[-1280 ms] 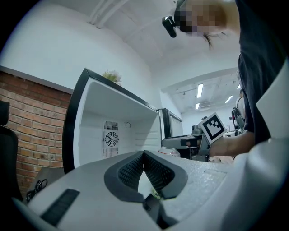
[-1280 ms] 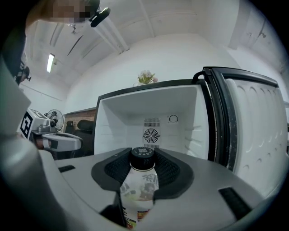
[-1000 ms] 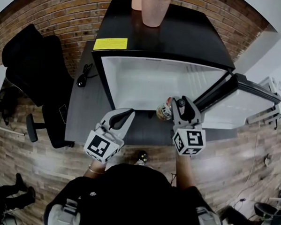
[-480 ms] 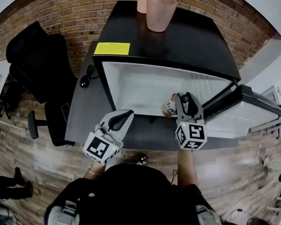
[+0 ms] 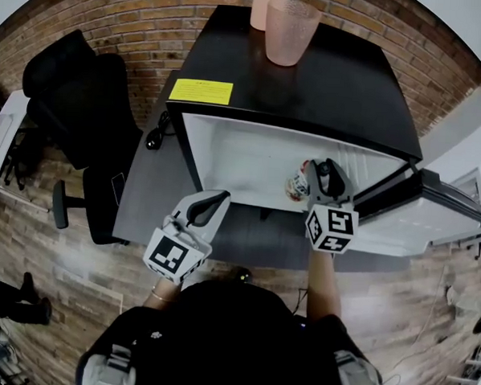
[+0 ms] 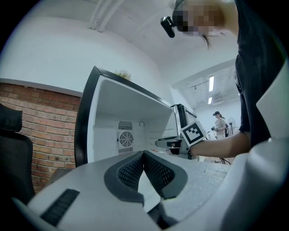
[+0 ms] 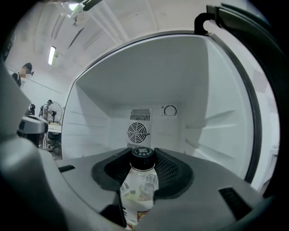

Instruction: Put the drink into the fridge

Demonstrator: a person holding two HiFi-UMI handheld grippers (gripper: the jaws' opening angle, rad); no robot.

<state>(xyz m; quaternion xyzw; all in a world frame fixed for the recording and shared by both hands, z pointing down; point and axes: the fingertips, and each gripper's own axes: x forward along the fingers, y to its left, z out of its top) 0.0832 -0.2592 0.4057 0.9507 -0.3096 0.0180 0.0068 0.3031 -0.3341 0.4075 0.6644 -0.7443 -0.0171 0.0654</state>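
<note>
I'm holding the bottle [image 5: 295,185] at the fridge [image 5: 227,143] mouth.
Right gripper [image 5: 323,169] is clamping it upright, fridge interior lying straight ahead; left gripper [image 5: 212,202] is hanging closed, empty, outside.

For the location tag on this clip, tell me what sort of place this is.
Probably an office or lab space, not a home kitchen: a black mini fridge stands open by a brick wall, a black office chair is beside it, and strip lights hang in a bright open room behind.
</note>
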